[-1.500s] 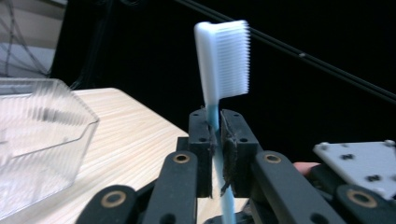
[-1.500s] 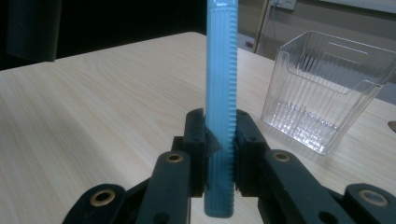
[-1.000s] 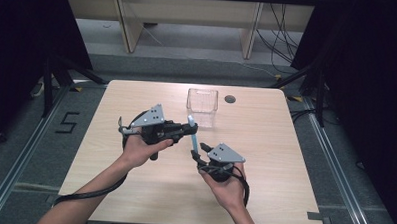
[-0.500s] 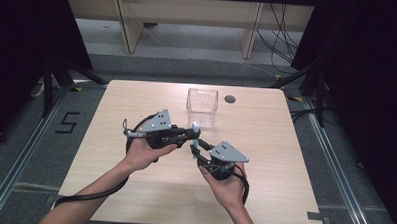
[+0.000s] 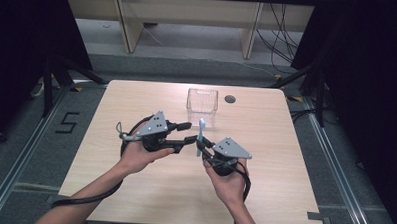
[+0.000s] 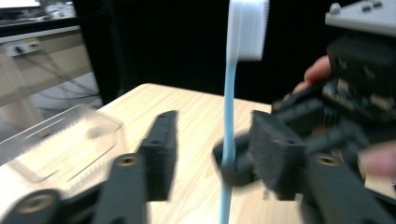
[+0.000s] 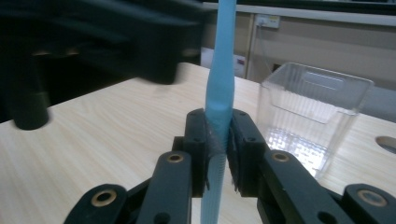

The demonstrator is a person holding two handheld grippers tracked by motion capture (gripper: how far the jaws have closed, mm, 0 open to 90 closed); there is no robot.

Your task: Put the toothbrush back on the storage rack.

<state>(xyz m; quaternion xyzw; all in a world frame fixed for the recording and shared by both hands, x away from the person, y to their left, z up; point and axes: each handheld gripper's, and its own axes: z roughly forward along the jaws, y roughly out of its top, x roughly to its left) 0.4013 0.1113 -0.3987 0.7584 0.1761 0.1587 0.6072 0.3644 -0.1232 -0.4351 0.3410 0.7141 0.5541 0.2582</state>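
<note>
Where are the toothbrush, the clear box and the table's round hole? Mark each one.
toothbrush [image 6: 228, 116], left gripper view, on its blue handle below the white head.
clear box [image 5: 202, 99], high view, on its near wall.
round hole [image 5: 230, 99], high view, on its dark middle, right of the box.

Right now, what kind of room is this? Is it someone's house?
Probably not a house, more likely a lab or test room. Black curtains hang at the sides, cables trail over the floor, and a plain wooden table stands alone with a number marked beside it.
</note>
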